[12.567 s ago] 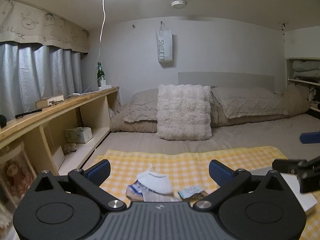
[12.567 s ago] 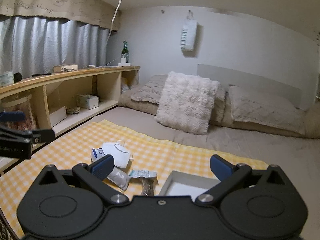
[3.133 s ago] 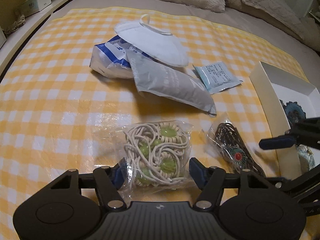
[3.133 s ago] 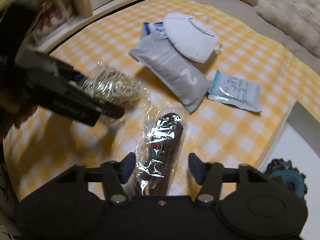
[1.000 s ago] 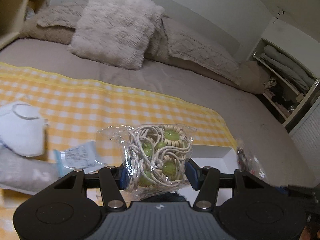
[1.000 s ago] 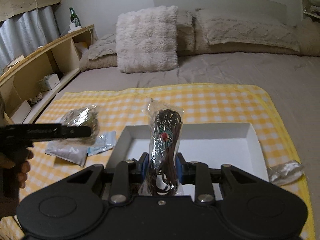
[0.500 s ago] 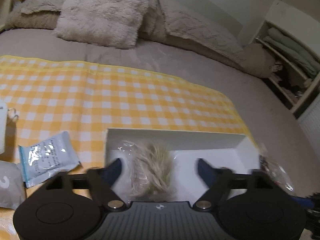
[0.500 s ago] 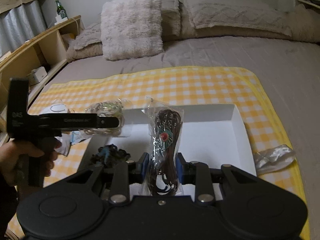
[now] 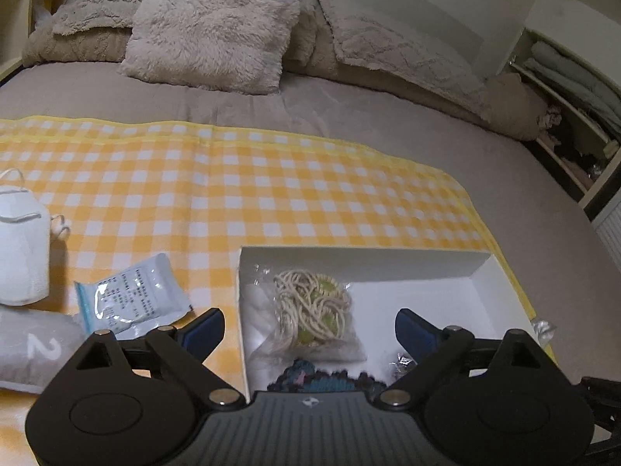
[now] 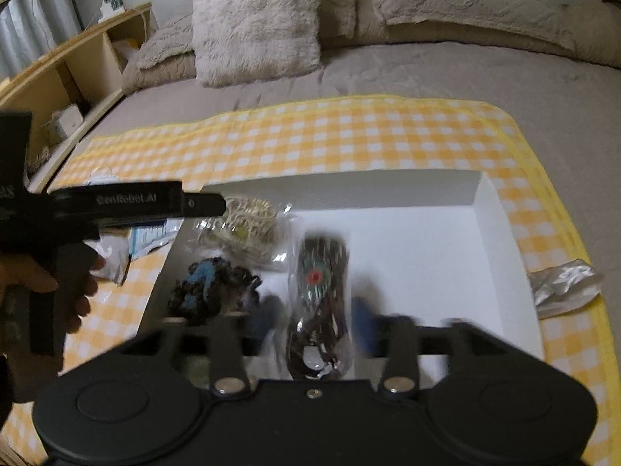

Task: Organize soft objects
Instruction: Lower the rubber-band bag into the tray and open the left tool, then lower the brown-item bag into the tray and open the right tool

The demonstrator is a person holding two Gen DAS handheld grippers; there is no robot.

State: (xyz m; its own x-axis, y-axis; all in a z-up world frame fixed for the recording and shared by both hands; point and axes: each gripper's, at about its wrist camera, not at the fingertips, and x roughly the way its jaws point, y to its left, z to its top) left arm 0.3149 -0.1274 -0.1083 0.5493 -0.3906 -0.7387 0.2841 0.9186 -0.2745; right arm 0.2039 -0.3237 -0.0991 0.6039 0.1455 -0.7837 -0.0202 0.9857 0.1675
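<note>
A white shallow box (image 9: 388, 260) (image 10: 493, 209) lies on a yellow checked cloth on the bed. In it lie a clear bag of cream cord with green beads (image 9: 314, 306) (image 10: 244, 229) and a blue-black crocheted piece (image 9: 310, 378) (image 10: 213, 287). My left gripper (image 9: 309, 328) is open above the box's left part, the bead bag below it. My right gripper (image 10: 315, 320) is motion-blurred, its fingers spread apart on either side of a clear bag of dark brown cord (image 10: 320, 295) that lies in the box.
Left of the box lie a small blue-white sachet (image 9: 132, 299), a white face mask (image 9: 21, 248) and a grey pouch marked 2 (image 9: 35, 349). A crumpled clear wrapper (image 10: 566, 283) lies right of the box. Pillows (image 9: 217, 23) sit behind; a wooden shelf (image 10: 73, 54) stands left.
My left gripper has opened and the bead bag has dropped into the box. My right gripper has lowered the brown cord bag into the box and its fingers have spread.
</note>
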